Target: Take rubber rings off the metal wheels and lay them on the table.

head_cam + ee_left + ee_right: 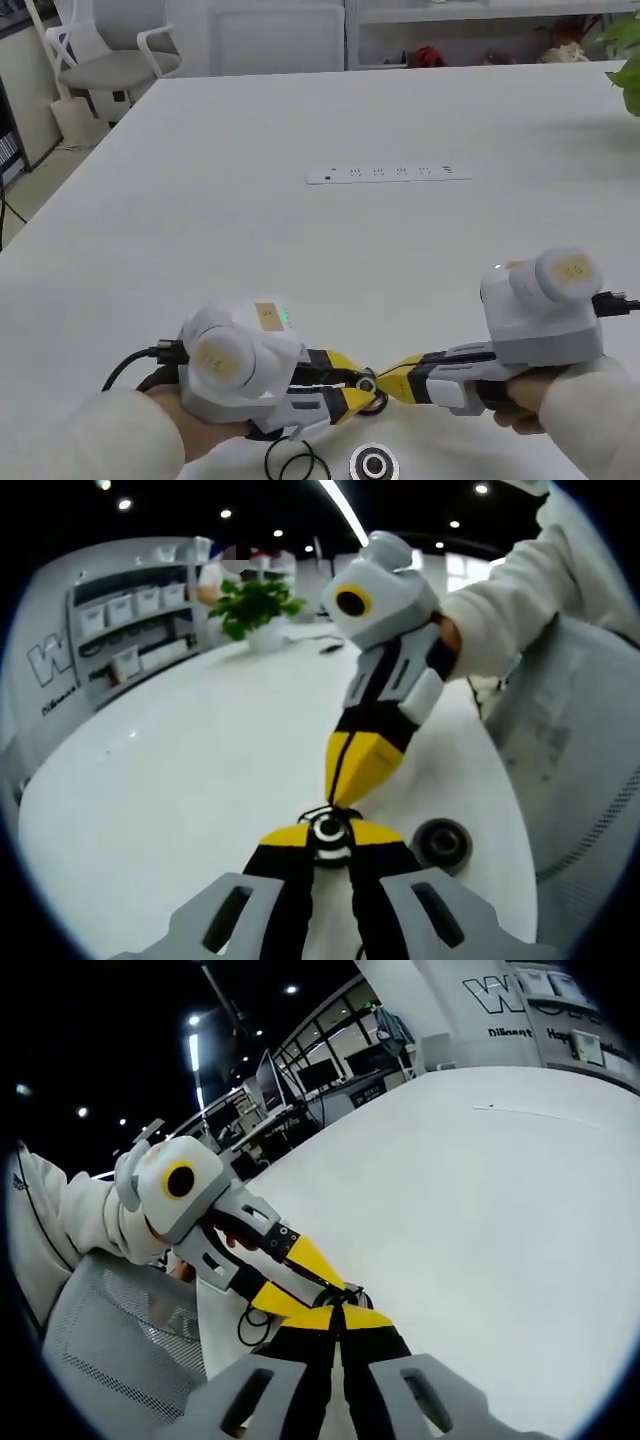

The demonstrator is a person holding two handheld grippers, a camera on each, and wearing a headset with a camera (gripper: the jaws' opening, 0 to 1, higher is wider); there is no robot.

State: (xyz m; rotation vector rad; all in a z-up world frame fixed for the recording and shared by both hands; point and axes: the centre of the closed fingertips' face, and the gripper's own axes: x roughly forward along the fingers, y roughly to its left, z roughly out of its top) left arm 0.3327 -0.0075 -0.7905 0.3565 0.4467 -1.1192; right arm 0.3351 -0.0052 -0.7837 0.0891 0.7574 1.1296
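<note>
A small metal wheel (367, 384) is held just above the white table (330, 250), near its front edge. My left gripper (352, 388) is shut on the wheel (330, 832) from the left. Meeting it tip to tip from the right, my right gripper (386, 384) is shut on the thin black rubber ring (329, 809) at the wheel's rim. In the right gripper view its yellow tips (340, 1316) press together against the left gripper's tips. A second wheel (374, 465) with its dark ring (443, 842) lies on the table below. Loose black rings (292, 462) lie beside it.
A white power strip (388, 174) lies flat at mid-table. A chair (105, 60) stands off the far left corner and a green plant (628, 60) sits at the far right. Shelves line the back wall. The table's front edge is right by the person's sleeves.
</note>
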